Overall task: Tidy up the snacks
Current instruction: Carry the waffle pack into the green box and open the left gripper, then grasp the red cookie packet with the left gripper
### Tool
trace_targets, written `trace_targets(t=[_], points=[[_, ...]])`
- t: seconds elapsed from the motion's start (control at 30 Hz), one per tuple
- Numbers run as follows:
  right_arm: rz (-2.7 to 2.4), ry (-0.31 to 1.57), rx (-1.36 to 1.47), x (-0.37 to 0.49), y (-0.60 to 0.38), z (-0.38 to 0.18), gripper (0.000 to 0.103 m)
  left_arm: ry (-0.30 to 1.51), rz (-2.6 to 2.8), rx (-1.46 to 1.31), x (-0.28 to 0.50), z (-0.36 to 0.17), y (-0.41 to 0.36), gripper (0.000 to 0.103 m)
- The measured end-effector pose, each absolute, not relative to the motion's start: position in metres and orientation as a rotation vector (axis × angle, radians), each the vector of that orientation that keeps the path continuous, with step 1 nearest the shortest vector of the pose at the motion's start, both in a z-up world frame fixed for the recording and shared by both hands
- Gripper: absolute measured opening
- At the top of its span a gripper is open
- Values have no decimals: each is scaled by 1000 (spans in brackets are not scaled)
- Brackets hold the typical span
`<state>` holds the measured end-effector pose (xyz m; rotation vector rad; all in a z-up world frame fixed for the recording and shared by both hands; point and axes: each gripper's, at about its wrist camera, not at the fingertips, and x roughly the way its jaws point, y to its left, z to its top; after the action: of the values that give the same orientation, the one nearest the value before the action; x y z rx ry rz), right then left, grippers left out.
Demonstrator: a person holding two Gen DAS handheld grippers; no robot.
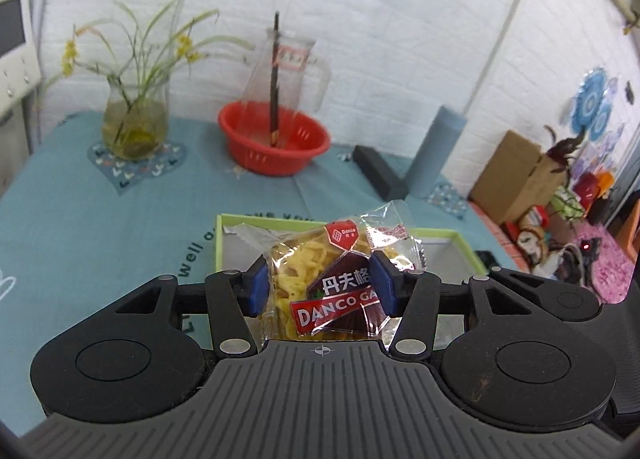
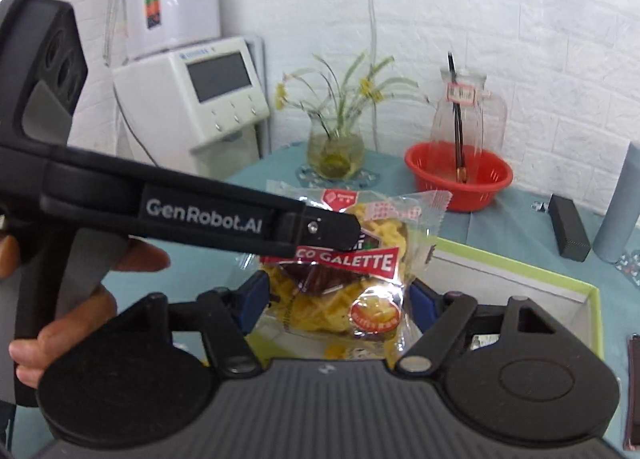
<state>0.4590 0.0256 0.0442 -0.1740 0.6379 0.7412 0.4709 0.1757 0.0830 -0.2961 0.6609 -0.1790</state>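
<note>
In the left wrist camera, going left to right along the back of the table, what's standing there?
Clear glass vase of yellow flowers → round red plastic basket, with a clear glass pitcher behind it → flat black rectangular box → tall grey-blue cylinder.

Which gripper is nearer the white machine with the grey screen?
Left. The left gripper lies toward the white machine; the right gripper sits further right, over the green-rimmed box.

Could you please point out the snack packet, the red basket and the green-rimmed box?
snack packet [image 1: 336, 291], left wrist view, red label.
red basket [image 1: 276, 157], left wrist view, front wall.
green-rimmed box [image 2: 592, 335], right wrist view, right rim.
</note>
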Motion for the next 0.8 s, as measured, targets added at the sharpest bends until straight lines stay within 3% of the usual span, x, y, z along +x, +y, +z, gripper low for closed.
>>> trace_targets(t=[0.13, 0.17, 0.23, 0.3, 0.53, 0.6, 0.8], points=[[759, 727, -169, 490, 35, 12, 81, 728, -168, -314, 500, 47, 183, 35], [761, 744, -169, 493, 36, 6, 89, 706, -182, -308, 500, 44, 184, 37], [771, 757, -157, 494, 37, -2, 94, 695, -215, -305, 497, 43, 182, 46], [767, 761, -134, 492, 33, 2, 94, 671, -215, -294, 488, 50, 178, 63], [707, 551, -129, 413, -17, 65, 94, 481, -245, -279, 406, 112, 173, 70], [690, 492, -111, 382, -44, 76, 94, 438, -274, -282, 373, 126, 169, 77], [620, 486, -58, 290, -116, 57, 94, 415, -389, -316, 284, 113, 142, 79]])
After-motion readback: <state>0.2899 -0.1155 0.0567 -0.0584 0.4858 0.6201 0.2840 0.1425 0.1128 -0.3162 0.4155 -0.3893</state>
